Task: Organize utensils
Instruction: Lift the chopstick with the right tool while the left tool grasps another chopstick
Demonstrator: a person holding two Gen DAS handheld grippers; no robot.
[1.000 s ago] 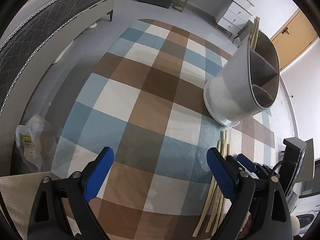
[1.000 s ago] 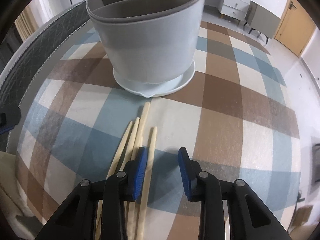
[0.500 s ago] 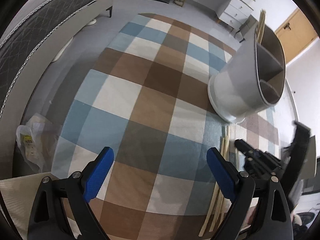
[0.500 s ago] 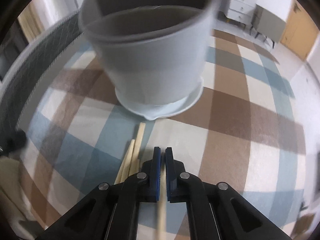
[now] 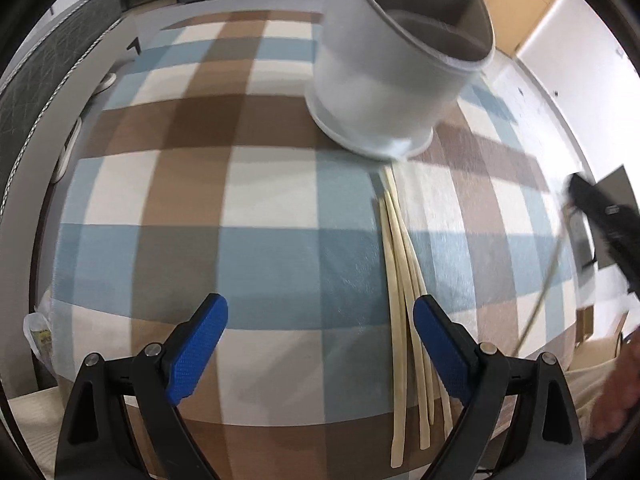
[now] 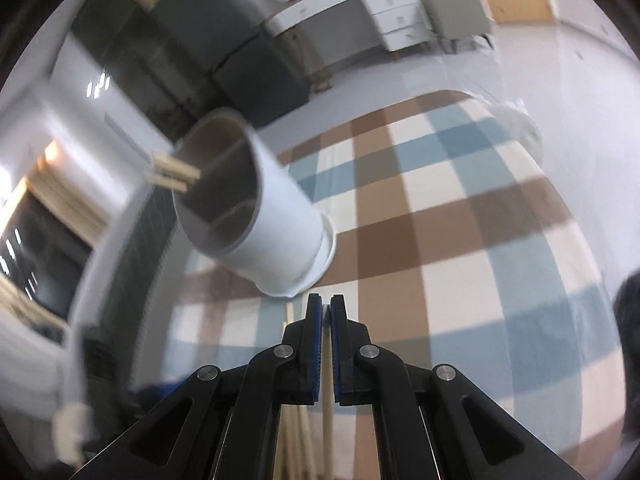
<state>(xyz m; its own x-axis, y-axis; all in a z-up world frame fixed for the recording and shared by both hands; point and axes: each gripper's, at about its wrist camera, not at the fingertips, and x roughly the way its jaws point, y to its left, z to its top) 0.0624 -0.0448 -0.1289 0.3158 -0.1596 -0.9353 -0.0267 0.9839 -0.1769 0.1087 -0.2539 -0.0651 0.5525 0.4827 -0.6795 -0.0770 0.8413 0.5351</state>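
A round table (image 5: 168, 184) covered by a checked cloth in blue, brown and cream fills most of both views. On it, towards twelve to one o'clock in the left wrist view, a white utensil holder (image 5: 384, 92) is seen standing upright on its wider base, its grey interior split by partitions into compartments. In the right wrist view two chopstick ends (image 6: 172, 172) are seen protruding above the rim of one compartment at the holder's far side.

A bundle of pale chopsticks (image 5: 404, 280) lies flat on the cloth in the left wrist view. Its long axis runs from six o'clock up to twelve o'clock, with the upper tips converging just below the holder's base; whether they touch the base cannot be told.

The left gripper (image 5: 320, 352) is held open above the cloth, its blue pads wide apart with nothing between them; the right-hand pad hangs just beside the bundle.

The right gripper (image 6: 326, 336) is clamped on a single chopstick (image 6: 327, 432), which is seen running between the closed blue pads, parallel to the fingers. In the left wrist view, this same gripper appears blurred at three o'clock, with the thin stick slanting down from it towards five o'clock.
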